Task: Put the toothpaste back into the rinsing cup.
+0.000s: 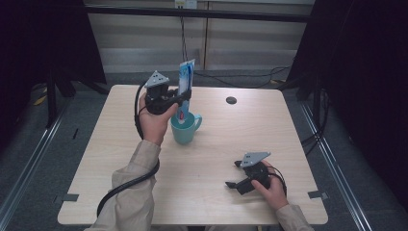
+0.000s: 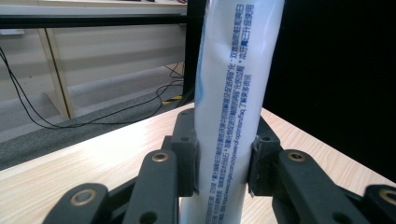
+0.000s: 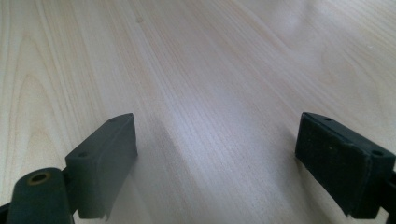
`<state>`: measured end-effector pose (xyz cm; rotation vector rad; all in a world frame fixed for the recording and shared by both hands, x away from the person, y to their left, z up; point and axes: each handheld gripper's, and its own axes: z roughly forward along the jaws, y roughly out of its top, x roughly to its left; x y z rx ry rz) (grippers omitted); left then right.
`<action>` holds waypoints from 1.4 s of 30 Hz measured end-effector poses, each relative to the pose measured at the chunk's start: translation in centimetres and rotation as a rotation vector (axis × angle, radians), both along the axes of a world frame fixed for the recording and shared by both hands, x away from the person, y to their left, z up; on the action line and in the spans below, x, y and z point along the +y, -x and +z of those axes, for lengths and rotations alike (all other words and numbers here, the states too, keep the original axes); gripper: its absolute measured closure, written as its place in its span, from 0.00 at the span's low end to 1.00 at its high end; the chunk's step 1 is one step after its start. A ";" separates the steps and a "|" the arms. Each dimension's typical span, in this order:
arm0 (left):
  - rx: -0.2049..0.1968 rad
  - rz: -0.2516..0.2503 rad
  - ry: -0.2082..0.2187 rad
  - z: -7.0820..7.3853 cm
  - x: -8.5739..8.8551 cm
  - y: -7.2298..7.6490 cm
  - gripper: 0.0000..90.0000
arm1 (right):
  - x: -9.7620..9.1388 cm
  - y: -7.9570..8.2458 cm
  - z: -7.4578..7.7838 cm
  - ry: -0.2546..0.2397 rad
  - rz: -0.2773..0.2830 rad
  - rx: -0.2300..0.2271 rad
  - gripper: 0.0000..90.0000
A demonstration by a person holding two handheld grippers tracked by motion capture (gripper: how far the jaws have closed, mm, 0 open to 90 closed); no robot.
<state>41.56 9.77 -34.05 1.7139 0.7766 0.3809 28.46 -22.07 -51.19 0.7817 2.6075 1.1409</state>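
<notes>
Left gripper [image 1: 182, 100] is up over the desk [image 1: 211, 159], fingers [image 2: 184, 154] pinching a white-and-blue tube [image 1: 185, 84] at its sides. The tube stands near upright, its lower end dipping into the teal mug [image 1: 185, 127]; whether it touches the bottom, I cannot tell. In the left gripper view the tube [image 2: 231, 93] rises straight between the pads, blue print running along it. The mug sits at the desk's centre, a touch toward 11 o'clock, handle pointing to 3 o'clock. What else is inside is hidden. Right gripper [image 1: 233, 175] rests low at 5 o'clock, well apart from the mug, fingers [image 3: 105, 161] spread wide over bare wood. A small dark disc [image 1: 231, 100] lies at 1 o'clock.
</notes>
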 end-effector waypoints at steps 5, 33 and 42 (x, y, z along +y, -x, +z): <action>0.002 0.021 0.004 -0.9 -0.1 -0.5 0.78 | 0.0 0.0 0.0 -0.001 0.000 0.002 0.14; 0.006 0.083 -0.002 -4.5 -0.7 -2.0 0.77 | -0.1 0.0 0.0 0.002 0.007 0.000 0.14; 0.018 0.096 -0.017 -5.8 -0.7 -2.0 0.77 | 0.0 0.0 0.0 0.002 0.007 0.001 0.13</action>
